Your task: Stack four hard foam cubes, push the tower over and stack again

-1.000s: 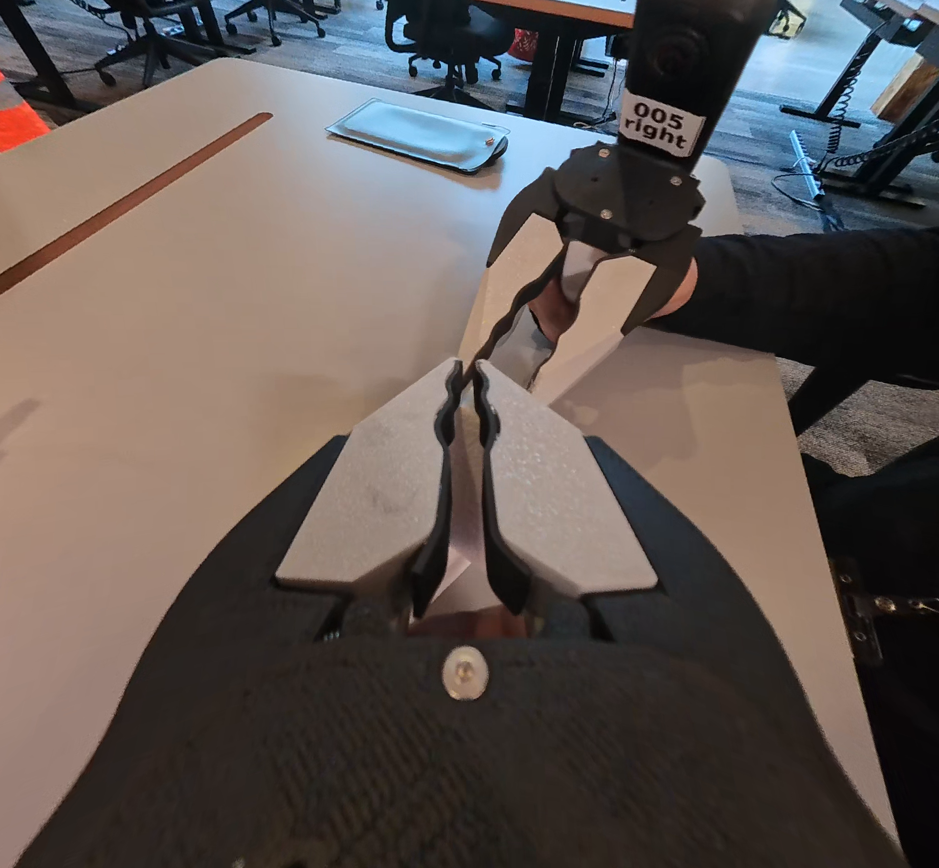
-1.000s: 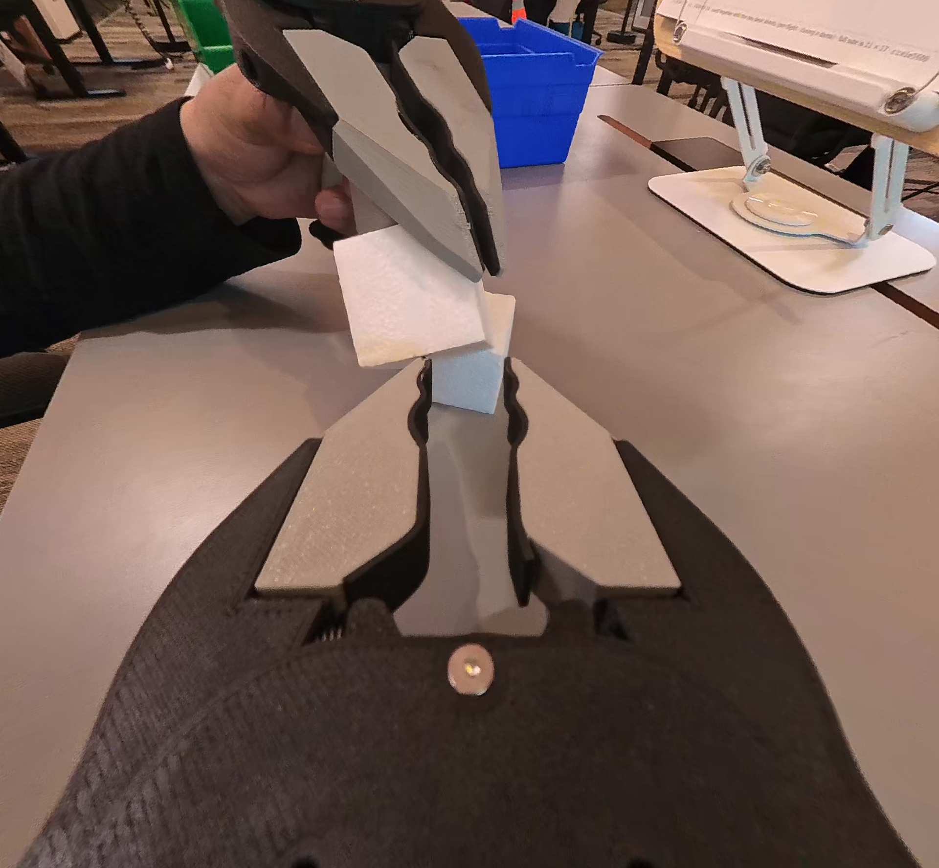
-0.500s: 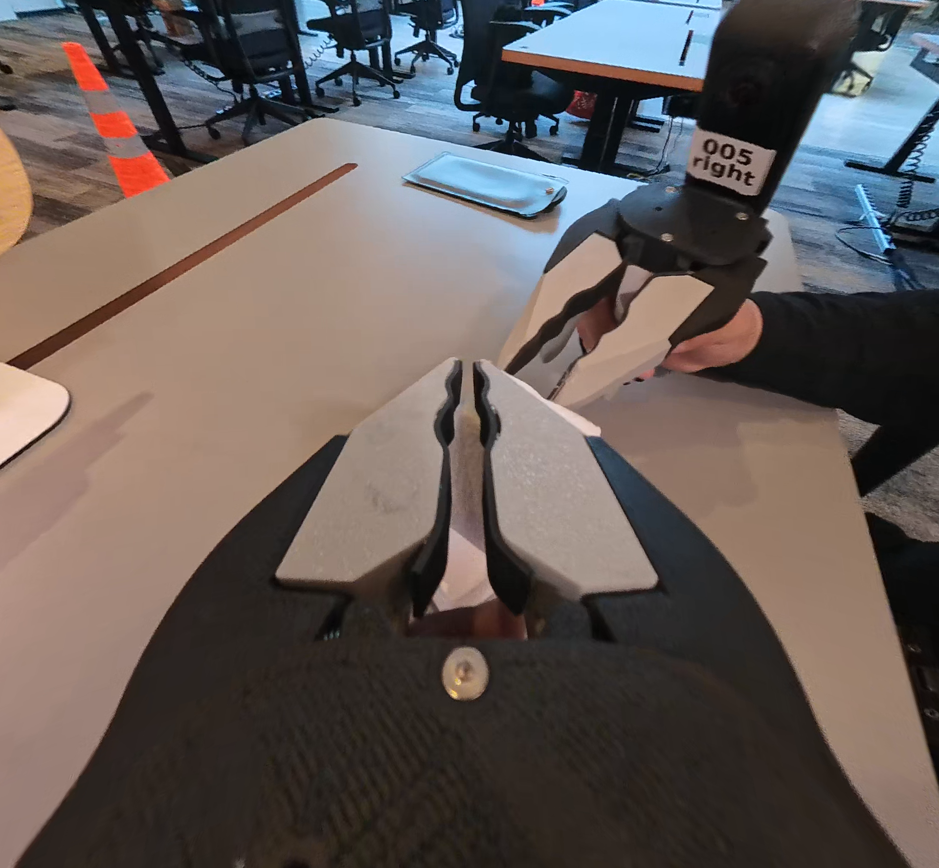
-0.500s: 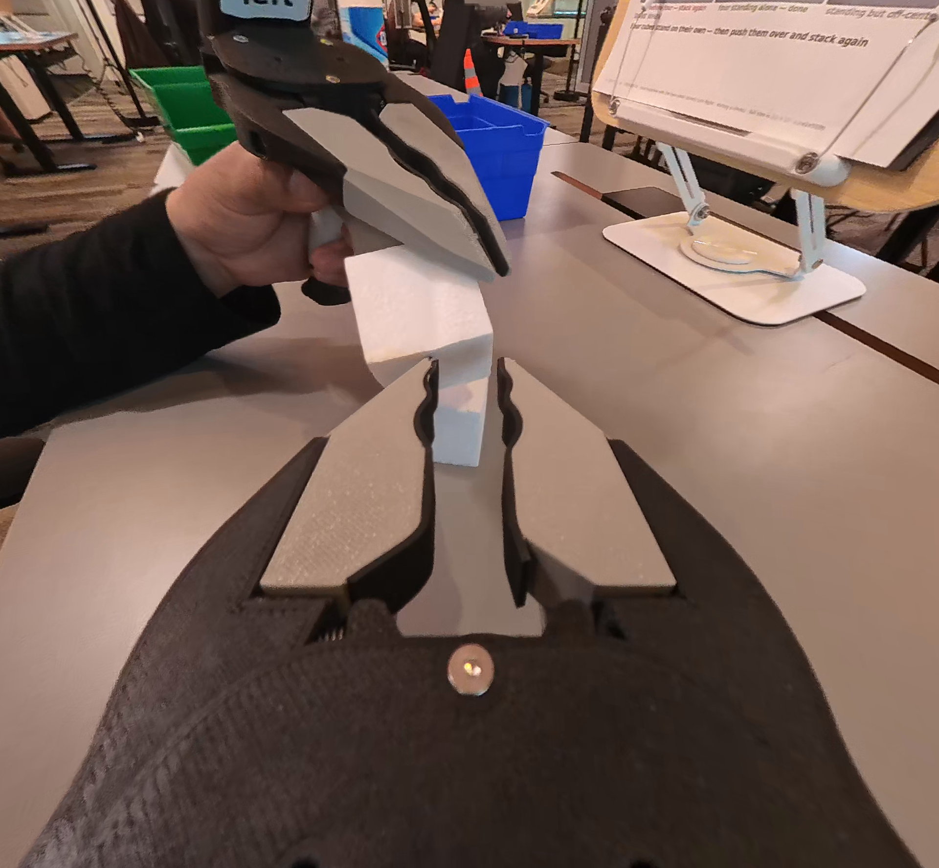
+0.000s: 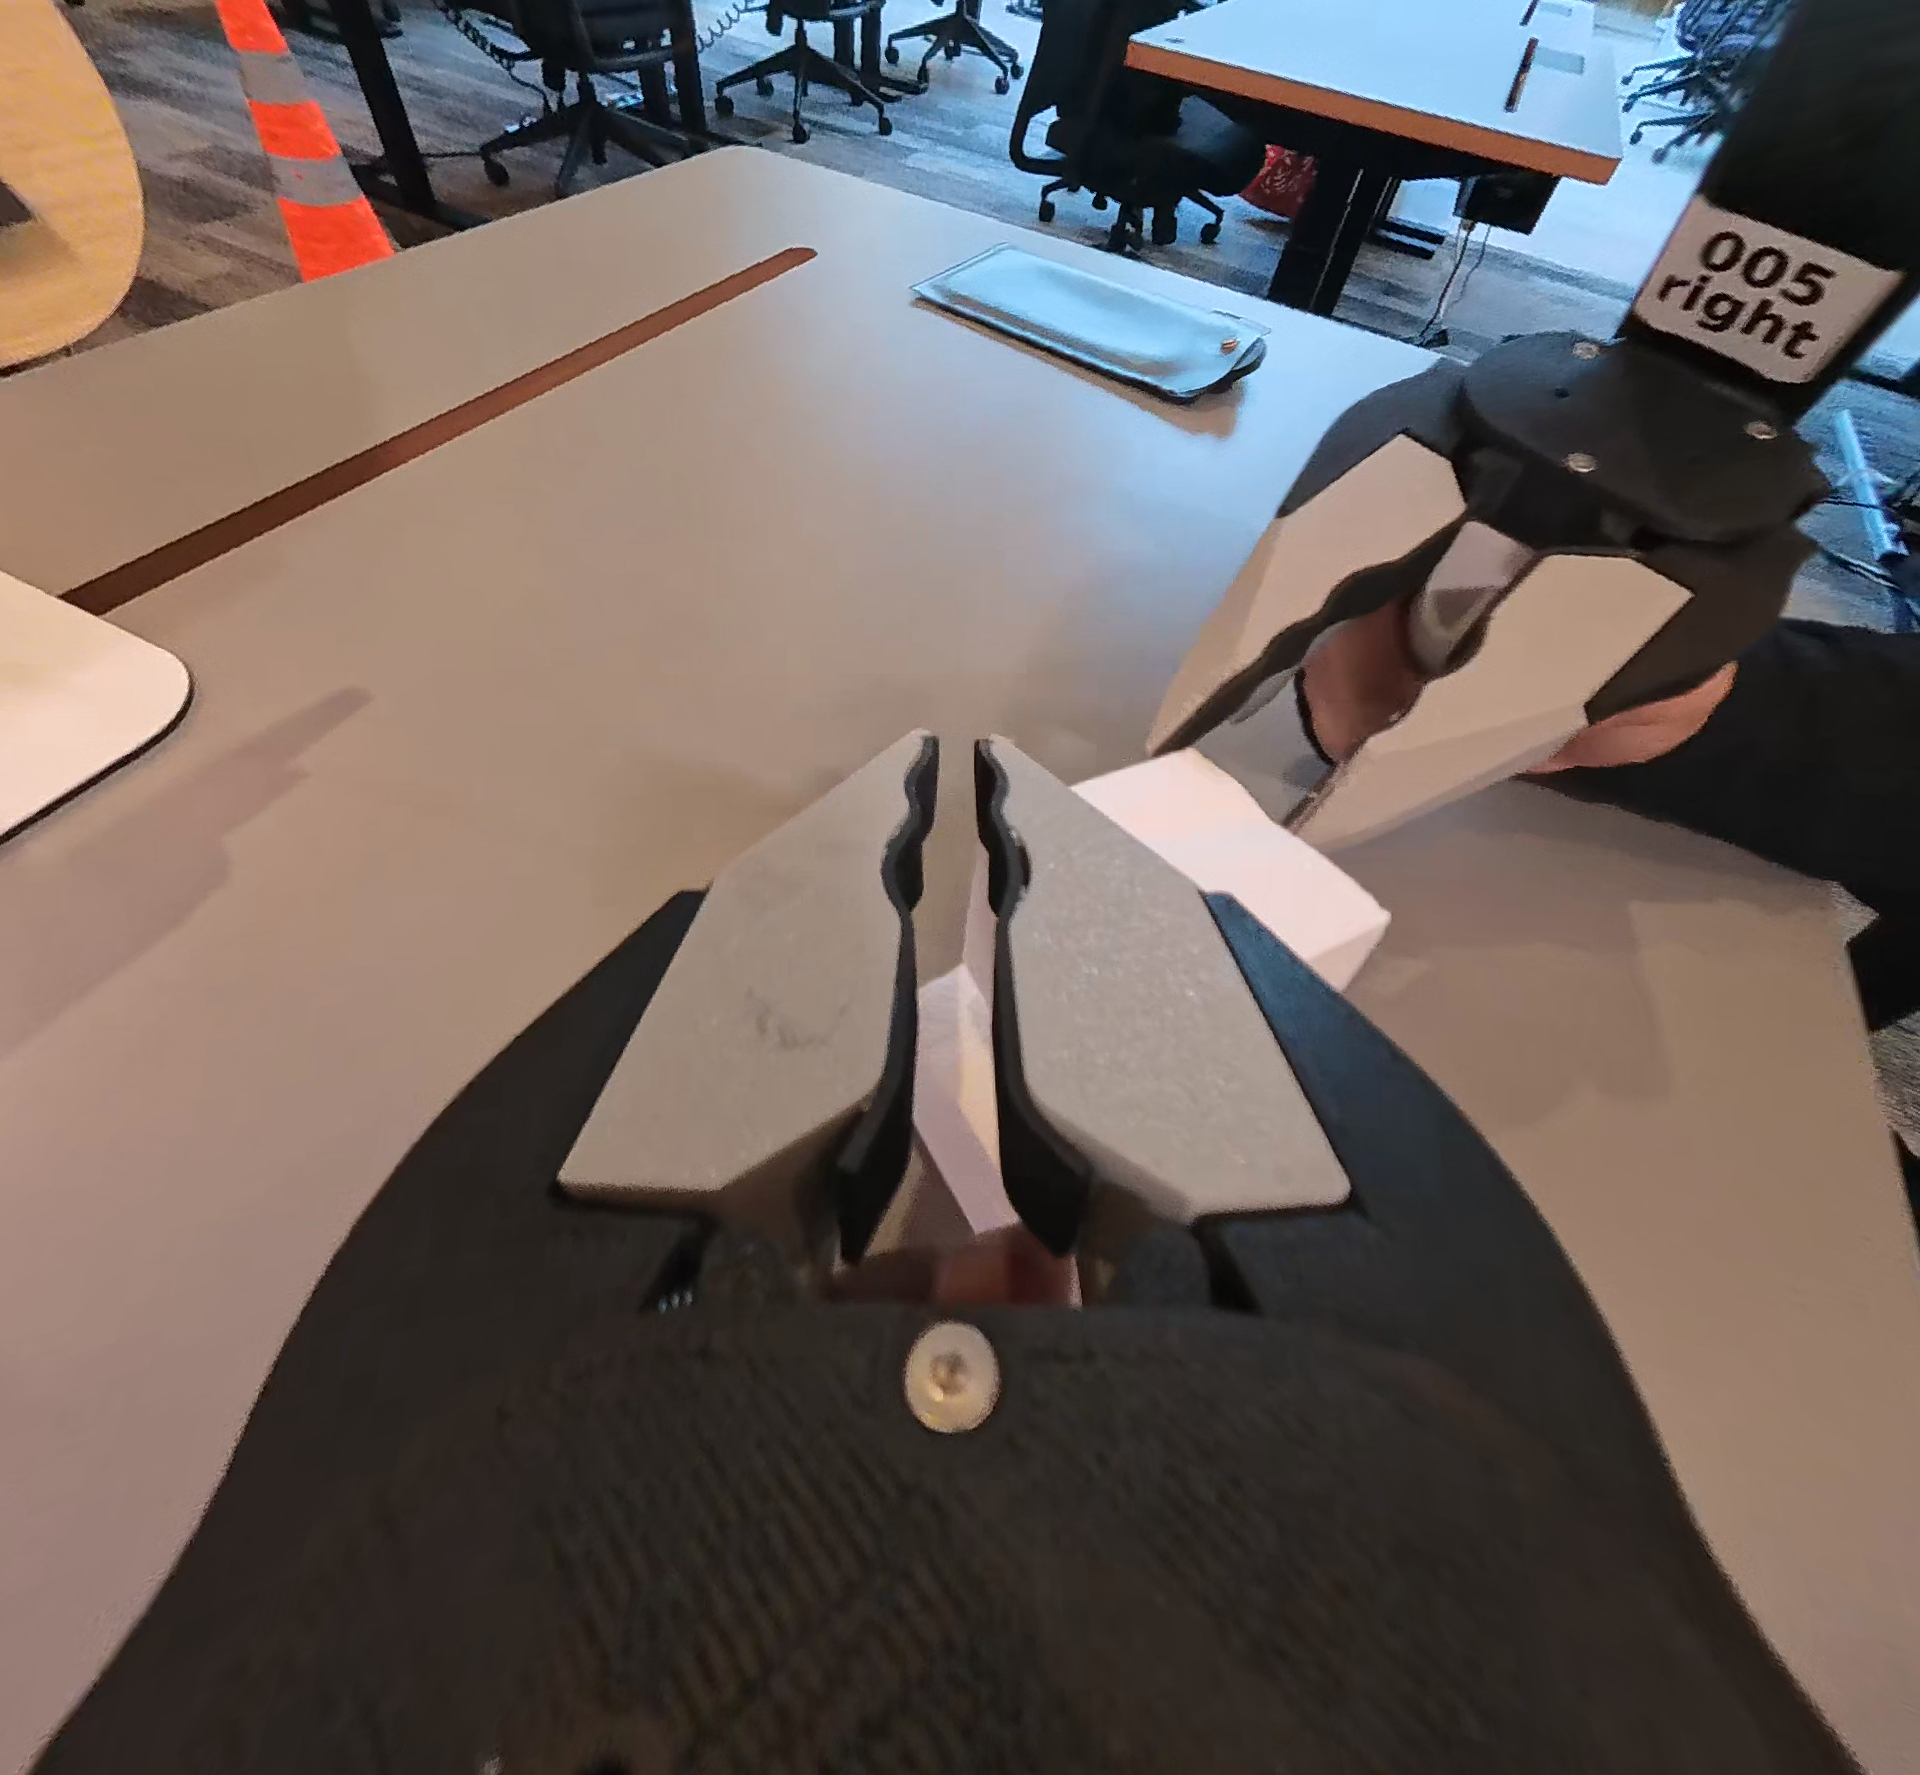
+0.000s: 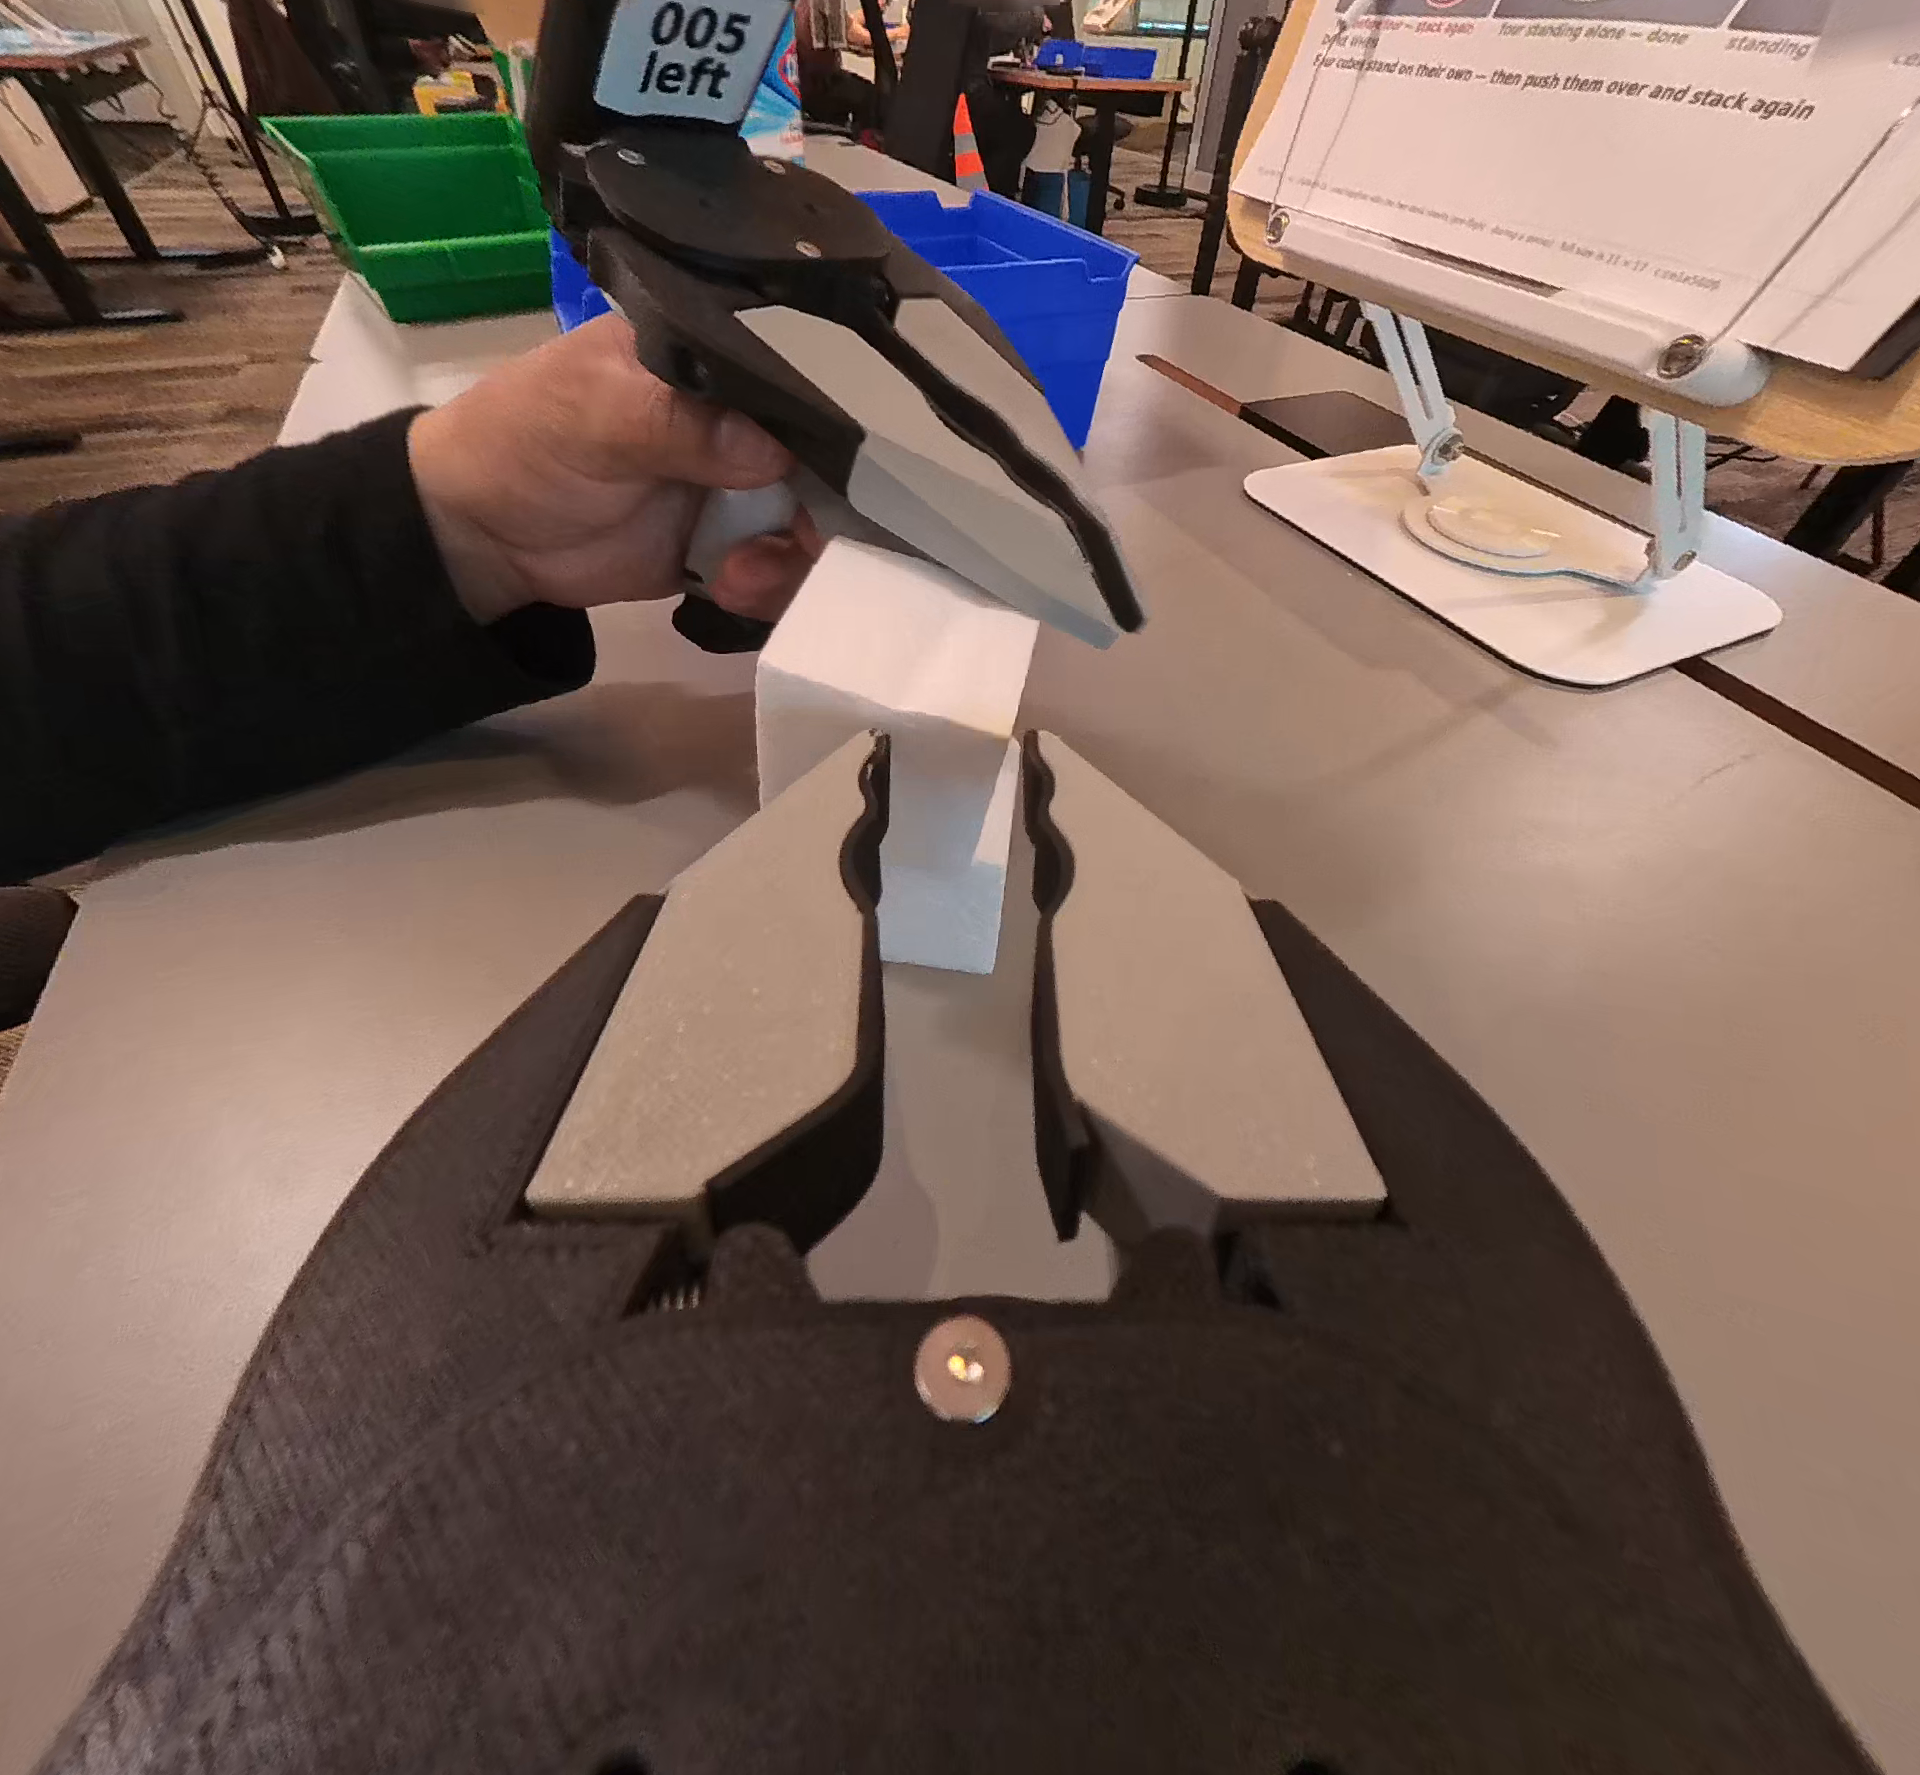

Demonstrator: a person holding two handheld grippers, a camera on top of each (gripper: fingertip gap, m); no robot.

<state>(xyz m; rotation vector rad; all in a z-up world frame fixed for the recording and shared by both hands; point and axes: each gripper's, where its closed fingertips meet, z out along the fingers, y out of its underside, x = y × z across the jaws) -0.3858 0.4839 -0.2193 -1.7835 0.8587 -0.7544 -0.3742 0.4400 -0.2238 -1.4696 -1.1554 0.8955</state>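
Observation:
Two white foam cubes show, stacked on the grey table (image 6: 1351,894). The upper cube (image 6: 894,655) sits flat on the lower cube (image 6: 935,873), shifted a little left. My left gripper (image 6: 1117,619) is shut and lies slanted across the upper cube's top. In the left wrist view the left gripper (image 5: 956,749) covers most of the upper cube (image 5: 1247,863). My right gripper (image 6: 951,738) holds nothing and has a narrow gap, through which the lower cube shows just beyond its tips. The right gripper (image 5: 1236,785) hovers at the stack's far side.
A blue bin (image 6: 1018,312) and green bins (image 6: 416,208) stand behind the stack. A document stand on a white base (image 6: 1507,572) is at the right. A dark flat pouch (image 5: 1091,323) lies far across the table. A brown slot (image 5: 447,426) runs along the tabletop. Tip to tip, the grippers are about 5 cm apart. From the left gripper's tips to the white base (image 6: 1507,572) is close to 30 cm.
The upper cube was tilted under the left gripper and now sits level on the lower cube. The left gripper has swung flatter over it. The right gripper kept its narrow gap.

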